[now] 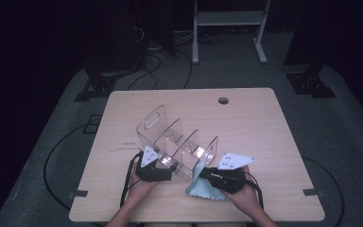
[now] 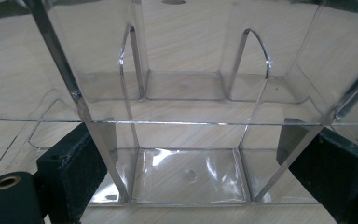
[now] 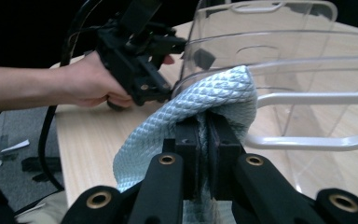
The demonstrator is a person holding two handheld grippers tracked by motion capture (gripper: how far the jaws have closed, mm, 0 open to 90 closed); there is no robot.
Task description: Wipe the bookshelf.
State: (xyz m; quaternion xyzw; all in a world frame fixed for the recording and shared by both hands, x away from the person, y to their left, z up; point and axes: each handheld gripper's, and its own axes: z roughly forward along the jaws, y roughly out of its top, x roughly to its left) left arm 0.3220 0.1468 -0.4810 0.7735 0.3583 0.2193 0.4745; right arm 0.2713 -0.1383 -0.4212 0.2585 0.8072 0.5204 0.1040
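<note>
**A:** What does the thing being worked on look like?

**B:** It is a clear plastic organizer [image 1: 177, 142], a rack of see-through upright panels with rounded tops, joined by a flat base. The tallest end panel has a slot-shaped handle cut near its top. In the left gripper view [image 2: 186, 107] the wood grain of the table reads straight through the walls, and bright glints run along the panel edges and on the floor of the compartments.

**A:** Where does it sit?

**B:** On the light wooden table [image 1: 264, 132], toward the person's side and a little left of the middle, set at an angle to the table edge.

**A:** And the cloth?

**B:** A pale blue cloth [image 1: 201, 187] with a quilted diamond weave. In the right gripper view [image 3: 200, 105] it bunches up over the jaws and presses against the rim of the nearest clear panel [image 3: 279, 60].

**A:** How do the grippers stand?

**B:** The right gripper [image 3: 208, 140] has its jaws clamped tight on the cloth, the fabric pinched between the pads. The left gripper [image 2: 186, 168] has its jaws spread wide on either side of the organizer's near end; the black pads [image 2: 77, 172] sit right at the outer walls, bracing the rack.

**A:** Anything else around?

**B:** A round hole [image 1: 223, 100] near the table's far edge, and dark cables on the grey floor [image 1: 47, 156] beyond.
</note>
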